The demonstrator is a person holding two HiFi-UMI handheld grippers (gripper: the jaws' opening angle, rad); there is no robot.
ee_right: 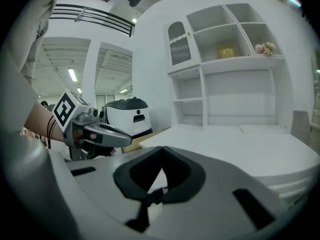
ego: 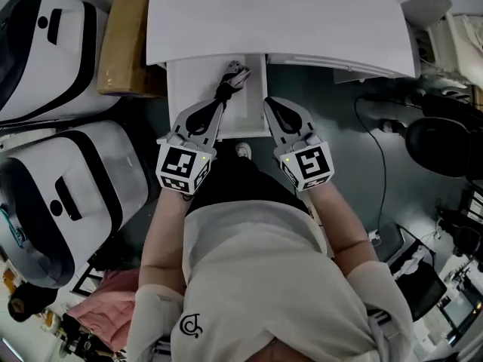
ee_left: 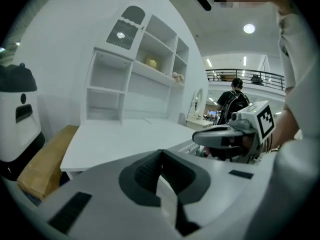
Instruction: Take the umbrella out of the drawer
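Note:
A white drawer (ego: pixel 181 89) stands pulled out from under the white desk (ego: pixel 279 17). Inside it lies a black folded umbrella (ego: pixel 229 84) with a strap, pointing away from me. My left gripper (ego: pixel 217 102) hovers over the drawer's near half, its tip at the umbrella's near end; whether they touch I cannot tell. Its jaws (ee_left: pixel 161 151) are shut with nothing between them. My right gripper (ego: pixel 267 100) is over the drawer's right edge, also shut and empty (ee_right: pixel 161 149). Each gripper shows in the other's view: the right gripper (ee_left: pixel 220 138) and the left gripper (ee_right: pixel 100 131).
Two white-and-black machines (ego: pixel 45 44) (ego: pixel 68 194) stand at the left, with a brown cardboard box (ego: pixel 124 36) beside the desk. Cables (ego: pixel 377 127) and dark equipment (ego: pixel 445 142) lie on the floor at the right. White shelves (ee_left: pixel 135 69) rise at the desk's back.

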